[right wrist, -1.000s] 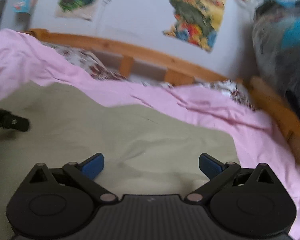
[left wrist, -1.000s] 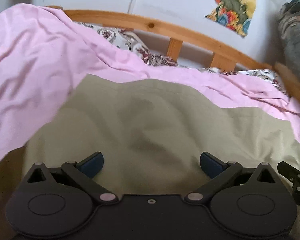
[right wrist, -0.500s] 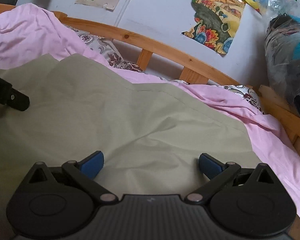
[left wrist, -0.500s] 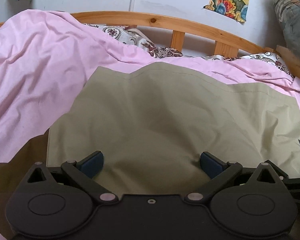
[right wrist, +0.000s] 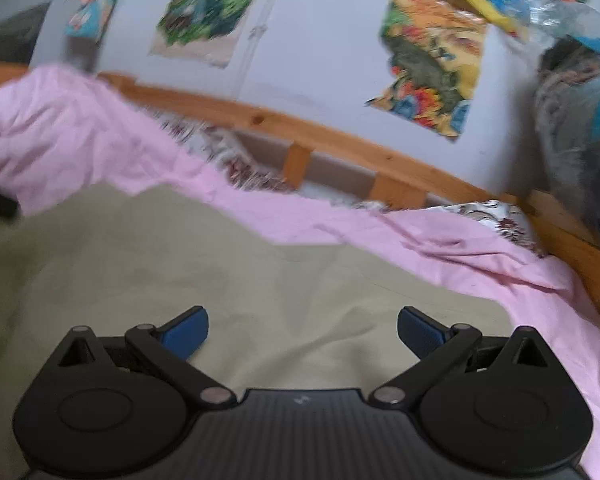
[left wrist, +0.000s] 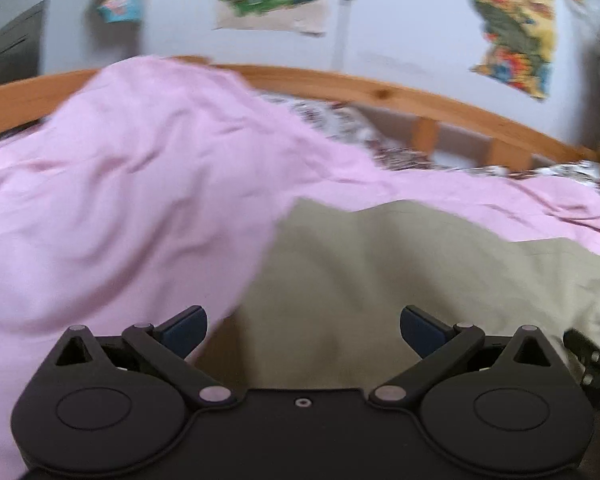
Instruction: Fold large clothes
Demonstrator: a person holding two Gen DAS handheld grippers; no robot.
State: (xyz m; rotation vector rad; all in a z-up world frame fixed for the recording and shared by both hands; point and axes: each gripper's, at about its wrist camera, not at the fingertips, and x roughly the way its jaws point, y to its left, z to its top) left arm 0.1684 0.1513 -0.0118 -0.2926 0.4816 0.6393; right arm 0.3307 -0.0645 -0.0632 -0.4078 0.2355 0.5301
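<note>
A cloth (left wrist: 400, 280) lies spread on a sheet (left wrist: 120, 208) that covers the bed, directly ahead of both grippers. The sheet bunches up to the left. Behind it a patterned pillow (right wrist: 240, 164) rests against the bed rail (right wrist: 320, 132), with posters (right wrist: 432, 68) on the wall beyond.

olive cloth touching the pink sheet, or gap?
Touching. The right wrist view shows the olive cloth lying flat on the pink sheet, its far edge resting directly on the pink fabric with no gap. The left wrist view agrees, though blurred.

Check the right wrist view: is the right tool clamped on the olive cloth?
No, the right tool is open, its blue pads wide apart above the olive cloth.
</note>
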